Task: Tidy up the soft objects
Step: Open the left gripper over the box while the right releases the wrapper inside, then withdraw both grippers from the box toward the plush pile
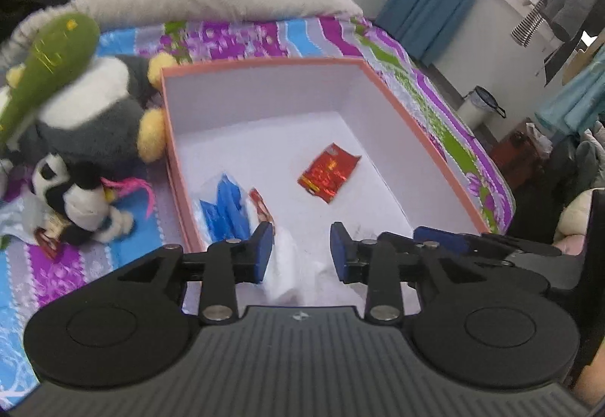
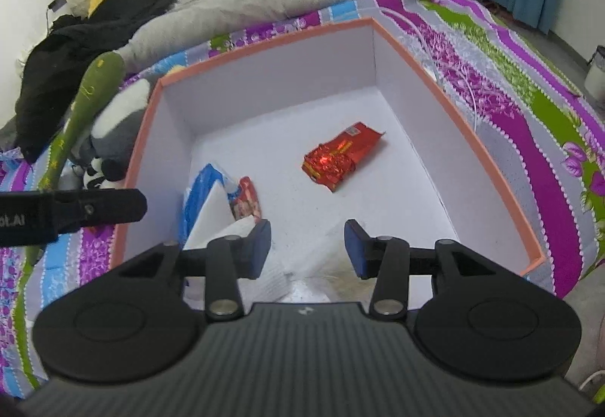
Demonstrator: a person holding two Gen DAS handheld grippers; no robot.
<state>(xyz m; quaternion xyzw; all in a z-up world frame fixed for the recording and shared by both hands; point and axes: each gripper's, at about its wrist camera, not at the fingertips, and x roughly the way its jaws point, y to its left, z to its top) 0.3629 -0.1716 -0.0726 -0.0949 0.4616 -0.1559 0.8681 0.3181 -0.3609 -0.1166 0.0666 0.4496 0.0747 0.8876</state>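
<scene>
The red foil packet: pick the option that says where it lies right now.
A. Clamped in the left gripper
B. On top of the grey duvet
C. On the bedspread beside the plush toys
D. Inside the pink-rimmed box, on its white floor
D: the red foil packet lies flat on the white floor of the pink-rimmed box, and both wrist views show it apart from the open grippers.

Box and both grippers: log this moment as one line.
left gripper open over box | right gripper open over box | plush toys outside, left of box | red packet inside
</scene>
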